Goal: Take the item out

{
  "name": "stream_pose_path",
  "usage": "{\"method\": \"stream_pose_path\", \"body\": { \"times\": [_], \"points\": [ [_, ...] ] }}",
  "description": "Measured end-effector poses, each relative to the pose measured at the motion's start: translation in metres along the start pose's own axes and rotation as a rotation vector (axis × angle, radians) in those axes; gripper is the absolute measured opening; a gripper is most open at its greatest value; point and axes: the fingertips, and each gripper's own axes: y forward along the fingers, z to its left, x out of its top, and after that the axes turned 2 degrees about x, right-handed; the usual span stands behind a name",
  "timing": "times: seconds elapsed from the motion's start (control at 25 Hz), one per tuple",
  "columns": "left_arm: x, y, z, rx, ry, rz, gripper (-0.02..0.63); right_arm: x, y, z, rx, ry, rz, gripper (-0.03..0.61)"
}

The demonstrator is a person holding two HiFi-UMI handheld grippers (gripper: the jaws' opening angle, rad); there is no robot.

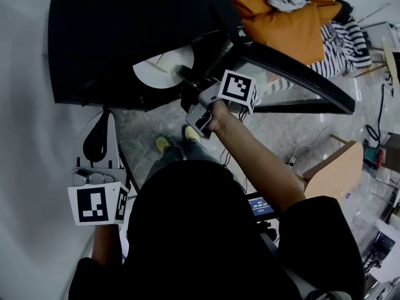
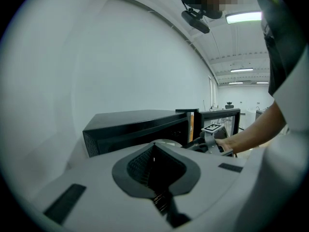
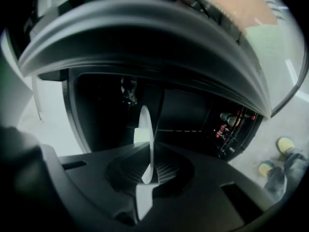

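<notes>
We have the right gripper point(image 1: 183, 75) pinching the near rim of the white plate point(image 1: 161, 69), just left of centre in the head view. In the right gripper view the plate point(image 3: 146, 139) runs edge-on between the jaws, which are pressed onto it. The plate sits at the mouth of the black microwave point(image 1: 125, 30), part of it under the top panel, so we judge it only partly out.

The hold is our main worry. We grip one thin edge and nothing supports the rest of the plate, so its weight could lever it down and let the smooth rim slide out of the pads. A quick pull or a roll of the wrist would make that more likely. The far edge could also catch on the opening's lip, or the plate could knock the open door point(image 1: 294, 74) at the right, and either could jerk it loose above the hard floor.

Our left gripper point(image 1: 102, 122) is at the lower left with its jaws pressed together on nothing, well apart from the plate, so it cannot steady it
</notes>
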Motion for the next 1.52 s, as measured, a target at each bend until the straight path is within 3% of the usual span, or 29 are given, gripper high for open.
{"method": "stream_pose_path", "body": {
  "times": [0.48, 1.0, 1.52],
  "points": [
    [0.0, 0.003, 0.004, 0.012, -0.022, -0.014, 0.008, -0.025, -0.053, 0.029, 0.004, -0.033, 0.121, 0.023],
    [0.01, 0.011, 0.012, 0.015, -0.009, -0.046, 0.008, -0.034, -0.087, 0.101, 0.039, -0.039, 0.174, 0.035],
    [0.017, 0.015, 0.008, 0.011, -0.003, -0.065, 0.008, -0.042, -0.117, 0.108, 0.035, -0.043, 0.197, 0.022]
  ]
}}
